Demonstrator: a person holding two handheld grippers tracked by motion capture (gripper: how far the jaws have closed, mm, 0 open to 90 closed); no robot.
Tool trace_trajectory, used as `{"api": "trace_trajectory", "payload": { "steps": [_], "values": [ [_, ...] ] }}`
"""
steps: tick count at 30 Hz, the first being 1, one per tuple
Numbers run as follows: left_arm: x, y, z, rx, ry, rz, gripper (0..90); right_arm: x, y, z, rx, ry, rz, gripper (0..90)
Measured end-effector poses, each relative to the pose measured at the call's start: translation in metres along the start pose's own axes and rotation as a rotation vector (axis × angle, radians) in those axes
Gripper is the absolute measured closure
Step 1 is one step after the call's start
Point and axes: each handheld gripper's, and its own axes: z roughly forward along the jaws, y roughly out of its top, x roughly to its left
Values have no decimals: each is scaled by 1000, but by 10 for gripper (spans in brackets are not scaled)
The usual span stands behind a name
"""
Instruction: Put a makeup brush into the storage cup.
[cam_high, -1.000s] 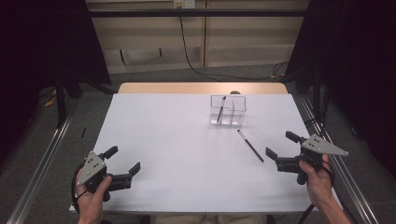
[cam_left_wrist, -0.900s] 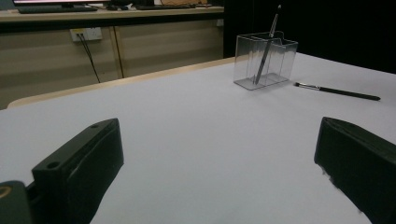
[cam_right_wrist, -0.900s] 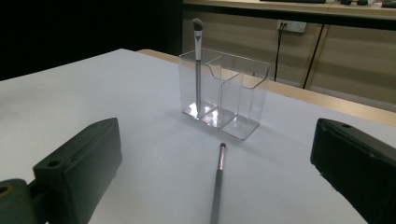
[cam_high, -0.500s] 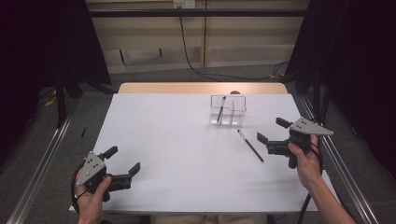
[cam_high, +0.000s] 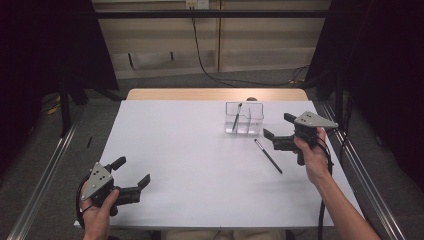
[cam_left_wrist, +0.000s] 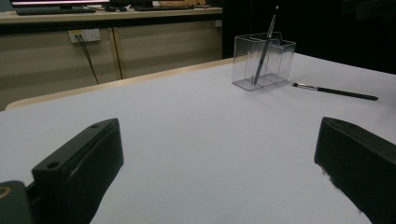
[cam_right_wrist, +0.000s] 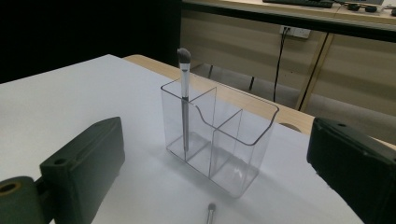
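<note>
A white table (cam_high: 190, 165) carries everything, with a strip of pale wood showing along its far edge. Toward its far right stands a clear plastic organizer (cam_high: 244, 119), a small open-topped box with thin see-through walls, rounded corners and inner dividers that split it into compartments; in the right gripper view (cam_right_wrist: 219, 140) one wall dips in a curved cut-out. A makeup brush (cam_right_wrist: 184, 98) stands nearly upright in one end compartment, its silver ferrule and dark grey bristle head rising above the rim. A second brush (cam_high: 268, 156) lies flat on the table just in front of the organizer and slightly to its right, apart from it; it is long and slim with a black handle, a short silver ferrule and a small tip pointing toward the box, as the left gripper view (cam_left_wrist: 334, 91) shows. The right gripper (cam_high: 276, 135) hovers just right of this lying brush, its jaws spread wide with nothing between them. The left gripper (cam_high: 131, 175) sits at the near left corner, well apart from the brushes, jaws likewise wide and empty.
</note>
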Motion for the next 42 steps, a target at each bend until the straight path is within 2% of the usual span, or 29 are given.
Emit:
{"api": "trace_trajectory", "payload": {
  "steps": [8, 14, 19, 22, 25, 26, 28, 30, 34, 39, 42],
  "values": [
    [0, 0, 0, 1, -1, 3, 12, -1, 10, 17, 29, 10, -14, 52],
    [0, -1, 1, 6, -1, 3, 11, -3, 12, 20, 62, 23, -1, 52],
    [0, -1, 1, 7, -1, 5, 11, -8, 14, 22, 125, 1, 12, 94],
    [0, -1, 1, 9, 0, 7, 11, -12, 14, 23, 161, 20, 41, 94],
    [1, -1, 1, 9, 4, 2, 11, -14, 12, 23, 195, 24, 46, 99],
    [1, -1, 1, 9, 5, 3, 12, -14, 12, 23, 209, 30, 53, 94],
    [1, -1, 1, 10, 6, 6, 12, -15, 12, 24, 251, 56, 53, 25],
    [1, -1, 1, 10, 6, 5, 11, -17, 14, 26, 292, 76, 59, 60],
    [1, -1, 2, 9, 3, 6, 11, -19, 21, 29, 356, 104, 61, 68],
    [1, -1, 1, 8, 5, 3, 11, -20, 27, 37, 485, 141, 43, 66],
    [1, -1, 1, 9, 3, 8, 11, -20, 28, 43, 572, 182, 73, 63]
  ]
}}
